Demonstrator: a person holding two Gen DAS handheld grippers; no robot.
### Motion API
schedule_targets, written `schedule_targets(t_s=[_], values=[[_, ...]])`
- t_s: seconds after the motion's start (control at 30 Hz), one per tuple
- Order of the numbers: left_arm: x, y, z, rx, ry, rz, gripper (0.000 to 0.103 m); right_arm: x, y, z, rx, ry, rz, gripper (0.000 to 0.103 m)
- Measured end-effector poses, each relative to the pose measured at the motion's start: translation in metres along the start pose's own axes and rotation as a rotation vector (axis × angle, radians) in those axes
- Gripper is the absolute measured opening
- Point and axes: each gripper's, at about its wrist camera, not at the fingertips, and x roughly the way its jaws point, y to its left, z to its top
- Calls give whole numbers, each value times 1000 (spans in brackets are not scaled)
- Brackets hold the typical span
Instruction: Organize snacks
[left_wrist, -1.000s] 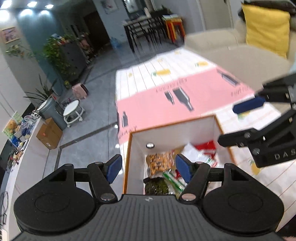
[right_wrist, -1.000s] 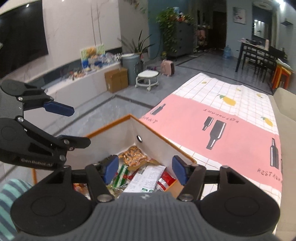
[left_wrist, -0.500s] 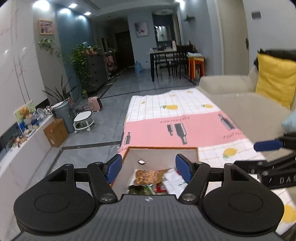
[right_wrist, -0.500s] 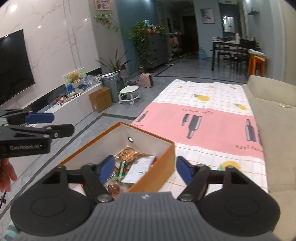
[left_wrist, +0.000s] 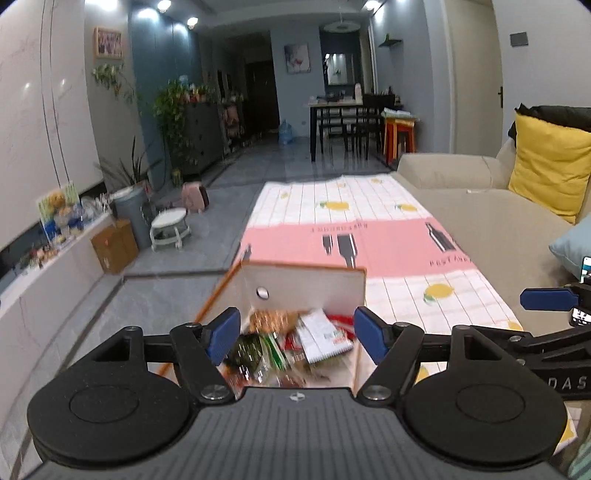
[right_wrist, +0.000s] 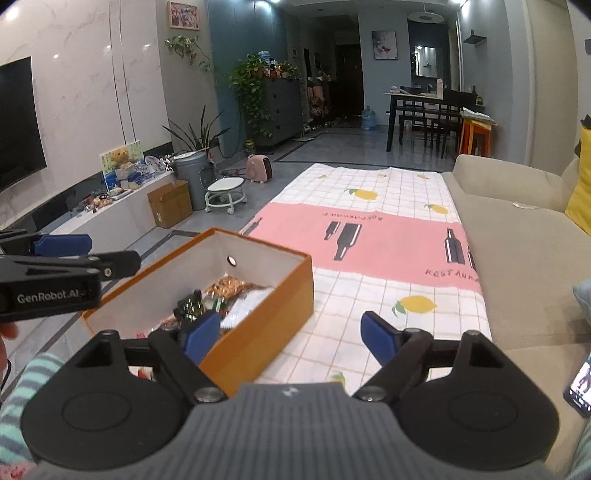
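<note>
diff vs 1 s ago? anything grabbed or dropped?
Both grippers pulled back and levelled out: a second ago they looked steeply down into the orange box, now they look across it at the room. The right gripper ended up farther right, over the tablecloth. Nothing was taken or released. The left gripper and the right kept their jaws open and empty; the snack packets stayed in the box.
</note>
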Motion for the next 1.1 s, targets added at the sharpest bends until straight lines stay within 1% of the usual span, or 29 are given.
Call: schedule_targets(t_s=[0.17,0.37,0.5,0.73,1.1], values=[[8,-9,-14,13,65,-5,83,-2,5,-16,-49,5,-51,88],[18,-13,-28,15,134,-12,83,7,2,-22,-32,47,-55,91],[22,-9,-33,-11,172,-12,83,12,2,-24,-30,68,-62,91],[26,-6,-34,-25,197,-10,83,14,2,-27,-17,84,-68,91],[25,-4,-33,-33,207,-8,83,13,8,-25,-32,79,-70,91]])
